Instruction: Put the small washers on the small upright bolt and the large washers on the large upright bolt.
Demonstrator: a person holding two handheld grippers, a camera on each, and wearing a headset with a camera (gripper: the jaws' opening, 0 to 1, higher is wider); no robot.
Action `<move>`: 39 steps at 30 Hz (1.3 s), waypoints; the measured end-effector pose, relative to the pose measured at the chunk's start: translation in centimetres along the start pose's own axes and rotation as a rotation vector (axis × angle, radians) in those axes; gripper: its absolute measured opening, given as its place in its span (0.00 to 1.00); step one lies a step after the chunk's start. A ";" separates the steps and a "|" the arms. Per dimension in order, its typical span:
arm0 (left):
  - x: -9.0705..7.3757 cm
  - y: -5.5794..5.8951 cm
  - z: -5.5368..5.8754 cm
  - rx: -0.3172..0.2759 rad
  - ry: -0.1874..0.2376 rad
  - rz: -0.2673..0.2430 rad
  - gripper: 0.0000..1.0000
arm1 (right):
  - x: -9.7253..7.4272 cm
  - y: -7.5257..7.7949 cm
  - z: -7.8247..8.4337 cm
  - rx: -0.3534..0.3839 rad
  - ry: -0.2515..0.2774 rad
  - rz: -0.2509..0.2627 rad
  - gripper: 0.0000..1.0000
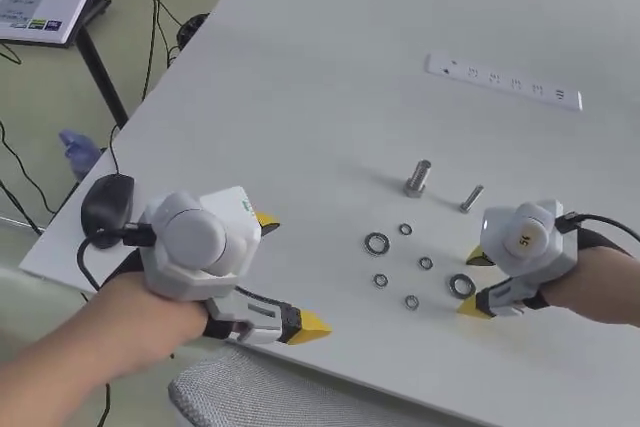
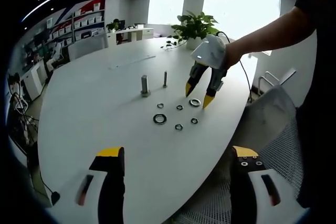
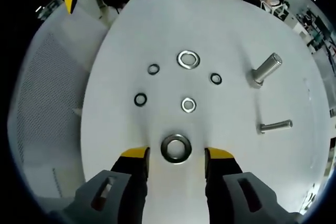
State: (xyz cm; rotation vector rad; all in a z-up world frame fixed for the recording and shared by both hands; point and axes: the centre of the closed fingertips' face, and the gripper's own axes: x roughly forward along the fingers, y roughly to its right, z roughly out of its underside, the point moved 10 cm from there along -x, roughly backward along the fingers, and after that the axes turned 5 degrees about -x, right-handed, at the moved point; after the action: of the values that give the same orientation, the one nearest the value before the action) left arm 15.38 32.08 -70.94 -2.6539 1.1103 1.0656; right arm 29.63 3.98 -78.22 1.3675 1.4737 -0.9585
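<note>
Step in hand: pick-up of a large washer [image 3: 176, 148]. The right hand-held gripper [image 1: 473, 283] is held low over the desk [image 1: 330, 77] with its jaws spread, one on either side of that washer, and nothing is gripped. The left hand-held gripper [image 1: 288, 272] is held wide open and empty near the desk's front edge, well apart from the parts.

For the next move, the right jaws are to be closed on the washer's rim. The washer is then to be carried to the large upright bolt [image 1: 419, 177], beside which the small upright bolt [image 1: 471, 198] stands. Slipping of the thin flat ring is judged likely.

In the right gripper view, the washer is seen centred between the jaws with a gap on each side. In the head view, that clearance cannot be judged. A second large washer [image 1: 377, 243] and four small washers [image 1: 405, 230] are left loose on the desk
</note>
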 end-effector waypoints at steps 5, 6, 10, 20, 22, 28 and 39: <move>-0.1 -0.2 0.2 0.005 -0.006 -0.006 0.82 | 0.0 -0.1 -0.3 -0.003 -0.018 0.001 0.36; -0.1 -0.2 0.2 0.001 -0.006 -0.011 0.82 | 0.0 -0.2 -0.4 -0.004 -0.024 0.001 0.35; -0.2 -0.2 0.5 -0.006 -0.004 -0.014 0.81 | 0.2 -0.3 -1.0 -0.027 -0.076 -0.008 0.32; -0.2 0.1 1.1 -0.011 -0.016 -0.008 0.78 | 0.4 0.1 -1.7 -0.056 -0.163 -0.026 0.24; -0.1 0.2 1.1 -0.011 -0.015 -0.006 0.77 | 0.5 0.1 -1.7 -0.065 -0.169 -0.029 0.23; -0.4 0.3 0.8 -0.017 -0.012 -0.010 0.77 | 0.4 0.2 -2.0 -0.039 -0.188 -0.035 0.22; -0.4 0.4 0.3 -0.001 -0.015 -0.011 0.76 | 0.2 0.5 -1.9 0.015 -0.162 -0.050 0.21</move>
State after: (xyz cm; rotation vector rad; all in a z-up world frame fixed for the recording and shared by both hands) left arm 14.73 32.08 -70.80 -2.6449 1.0910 1.0825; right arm 29.94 5.87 -77.81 1.2380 1.3863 -1.0884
